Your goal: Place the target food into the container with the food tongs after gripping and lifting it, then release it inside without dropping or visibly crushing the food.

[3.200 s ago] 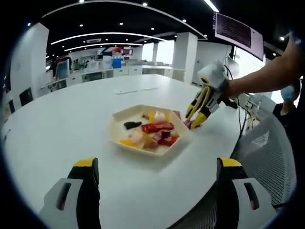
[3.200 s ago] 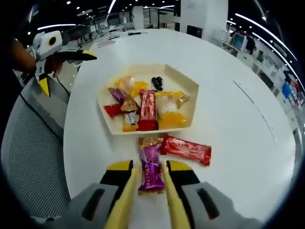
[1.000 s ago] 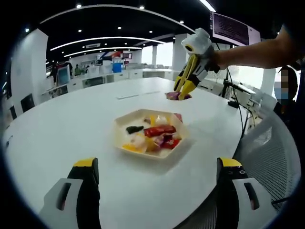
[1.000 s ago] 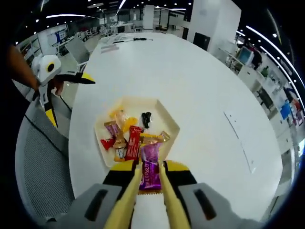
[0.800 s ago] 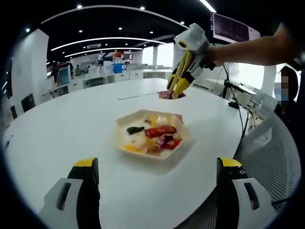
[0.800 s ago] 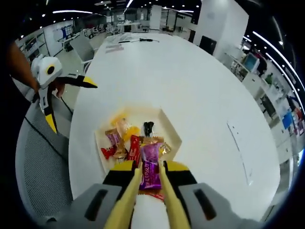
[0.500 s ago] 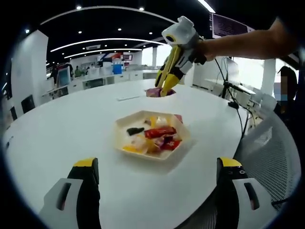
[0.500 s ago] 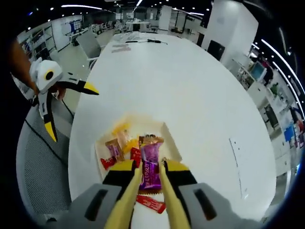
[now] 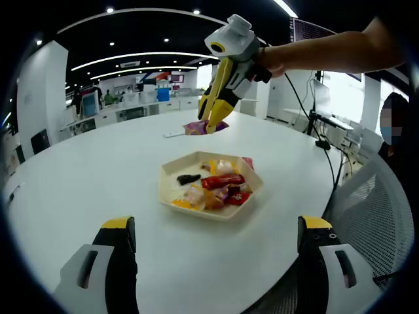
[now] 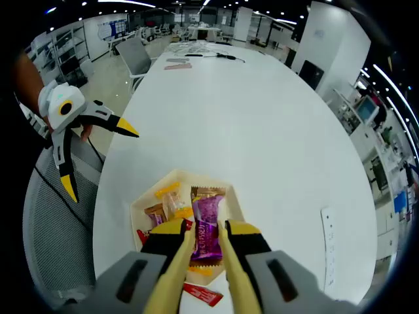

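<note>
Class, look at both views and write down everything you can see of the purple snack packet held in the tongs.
The purple snack packet is a small, glossy wrapper with white lettering and a gold crimped end. It is clamped lengthwise between the yellow jaws of the right gripper, raised above the tray of mixed sweets. In the left gripper view the packet hangs in the air beyond the tray, touching only the jaws. It looks uncrushed.

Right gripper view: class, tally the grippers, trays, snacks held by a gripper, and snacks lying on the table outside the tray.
Grippers: 2 (left gripper, right gripper)
Tray: 1
Held purple snack: 1
Red bar outside tray: 1
Total: 5
</note>
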The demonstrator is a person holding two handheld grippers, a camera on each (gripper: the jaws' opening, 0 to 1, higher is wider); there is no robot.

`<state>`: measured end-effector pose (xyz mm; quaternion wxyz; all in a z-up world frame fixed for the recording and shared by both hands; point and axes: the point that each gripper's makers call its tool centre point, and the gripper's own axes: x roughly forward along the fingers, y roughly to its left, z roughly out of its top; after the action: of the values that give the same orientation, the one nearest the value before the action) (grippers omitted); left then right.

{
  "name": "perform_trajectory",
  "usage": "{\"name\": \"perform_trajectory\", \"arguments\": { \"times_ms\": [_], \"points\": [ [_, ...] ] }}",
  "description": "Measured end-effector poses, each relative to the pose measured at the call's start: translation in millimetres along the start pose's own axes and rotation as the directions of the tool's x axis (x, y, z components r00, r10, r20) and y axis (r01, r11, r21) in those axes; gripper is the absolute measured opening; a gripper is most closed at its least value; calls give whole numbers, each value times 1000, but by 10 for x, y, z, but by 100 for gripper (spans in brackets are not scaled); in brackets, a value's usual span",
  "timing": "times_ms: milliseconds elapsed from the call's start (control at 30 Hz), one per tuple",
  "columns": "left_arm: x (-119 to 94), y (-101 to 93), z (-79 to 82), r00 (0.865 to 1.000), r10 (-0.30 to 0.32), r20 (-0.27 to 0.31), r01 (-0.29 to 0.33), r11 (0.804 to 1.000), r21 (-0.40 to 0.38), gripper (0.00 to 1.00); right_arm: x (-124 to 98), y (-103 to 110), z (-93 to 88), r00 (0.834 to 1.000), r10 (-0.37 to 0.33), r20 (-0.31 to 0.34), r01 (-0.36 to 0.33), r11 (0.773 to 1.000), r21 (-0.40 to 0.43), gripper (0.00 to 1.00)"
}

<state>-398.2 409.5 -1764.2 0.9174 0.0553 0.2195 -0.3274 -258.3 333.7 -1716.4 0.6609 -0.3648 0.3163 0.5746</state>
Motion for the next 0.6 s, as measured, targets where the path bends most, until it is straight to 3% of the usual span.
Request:
{"name": "perform_trajectory", "arguments": {
  "times_ms": [333, 600],
  "points": [
    [-4, 29, -1, 1000, 10, 2, -10, 1000, -19, 100, 80, -7, 64, 1000, 12, -4, -12, 999, -37, 24],
    [-4, 37, 2, 1000, 14, 5, -14, 1000, -18, 100, 57, -92, 65, 999, -8, 40, 10, 999, -47, 28]
  ]
}}
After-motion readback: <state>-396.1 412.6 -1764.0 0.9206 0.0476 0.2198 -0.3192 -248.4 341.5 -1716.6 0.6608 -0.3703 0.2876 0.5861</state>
